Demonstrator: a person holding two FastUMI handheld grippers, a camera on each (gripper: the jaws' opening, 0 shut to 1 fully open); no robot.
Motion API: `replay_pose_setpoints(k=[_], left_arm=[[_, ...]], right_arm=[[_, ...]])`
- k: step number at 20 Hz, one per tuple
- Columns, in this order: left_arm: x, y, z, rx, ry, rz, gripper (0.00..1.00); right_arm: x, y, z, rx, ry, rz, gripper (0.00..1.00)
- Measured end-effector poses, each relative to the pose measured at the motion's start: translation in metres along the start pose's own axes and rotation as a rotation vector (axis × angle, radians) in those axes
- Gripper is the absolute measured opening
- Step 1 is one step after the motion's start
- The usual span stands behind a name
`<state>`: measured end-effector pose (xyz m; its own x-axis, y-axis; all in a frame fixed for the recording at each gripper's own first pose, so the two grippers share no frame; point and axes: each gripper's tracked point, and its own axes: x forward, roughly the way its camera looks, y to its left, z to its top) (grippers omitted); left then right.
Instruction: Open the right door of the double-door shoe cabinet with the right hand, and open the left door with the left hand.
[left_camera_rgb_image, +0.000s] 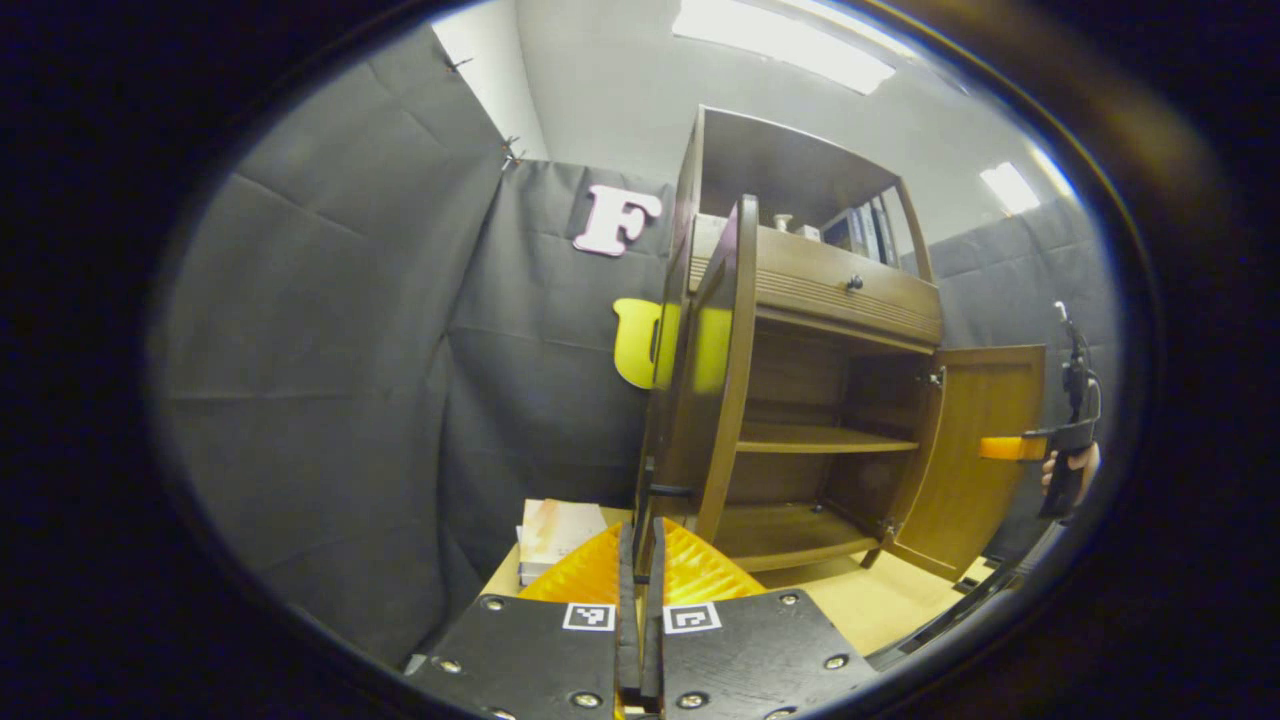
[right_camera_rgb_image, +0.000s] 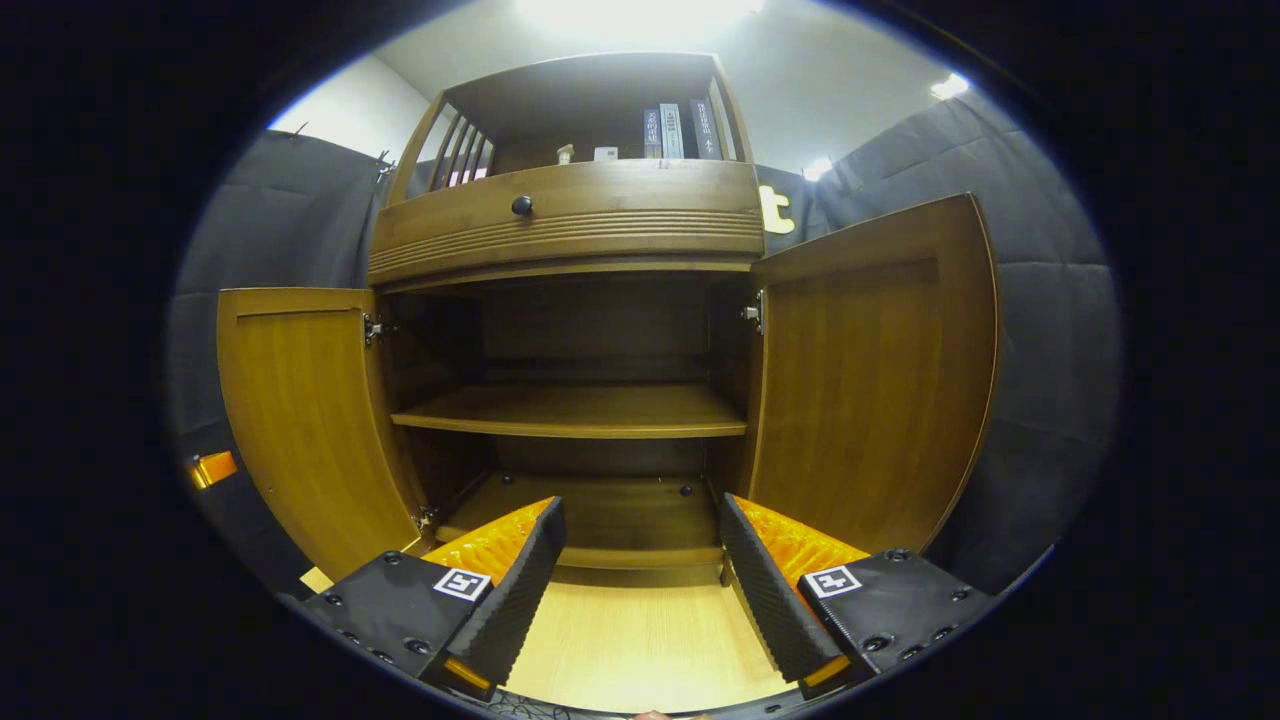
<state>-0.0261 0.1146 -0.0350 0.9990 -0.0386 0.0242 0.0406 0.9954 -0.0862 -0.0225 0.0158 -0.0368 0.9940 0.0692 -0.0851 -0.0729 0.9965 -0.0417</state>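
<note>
Your left claw (left_camera_rgb_image: 640, 560) sits at bottom centre of the left gripper view, its fingers pressed nearly together on the thin edge of the left door (left_camera_rgb_image: 715, 400). That door stands swung out, edge-on to the camera, in the middle of the frame. A small dark handle (left_camera_rgb_image: 668, 491) juts from the door just above the fingertips.

In the right gripper view your right claw (right_camera_rgb_image: 640, 555) is released, jaws spread wide at the bottom of the frame, gripping nothing. The shoe cabinet (right_camera_rgb_image: 570, 225) fills the centre, with both doors open: the right door (right_camera_rgb_image: 870, 390) at right of frame, the left one at left. One bare shelf (right_camera_rgb_image: 575, 410) crosses the interior. The drawer above carries a dark knob (right_camera_rgb_image: 521, 206).

Books (right_camera_rgb_image: 680, 130) stand at upper centre; their spine writing is too small to read. The cabinet rests on a pale wooden floor (right_camera_rgb_image: 640, 640).
</note>
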Motion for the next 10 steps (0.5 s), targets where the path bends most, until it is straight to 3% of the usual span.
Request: replay_pose_setpoints(k=[4,6,9,10], left_arm=[[-0.024,-0.030,0.031,-0.012,-0.043,0.083,0.04],[-0.033,-0.042,0.044,-0.012,-0.077,0.128,0.24],[-0.041,-0.061,0.042,-0.025,-0.087,0.221,0.96],[-0.044,-0.071,0.044,-0.025,-0.093,0.239,0.97]], right_arm=[[-0.003,-0.015,-0.001,-0.006,0.008,0.035,0.93],[-0.005,-0.021,-0.003,-0.015,0.010,0.065,0.93],[-0.008,-0.027,-0.010,-0.016,0.014,0.119,0.93],[-0.009,-0.030,-0.014,-0.019,0.022,0.128,0.93]])
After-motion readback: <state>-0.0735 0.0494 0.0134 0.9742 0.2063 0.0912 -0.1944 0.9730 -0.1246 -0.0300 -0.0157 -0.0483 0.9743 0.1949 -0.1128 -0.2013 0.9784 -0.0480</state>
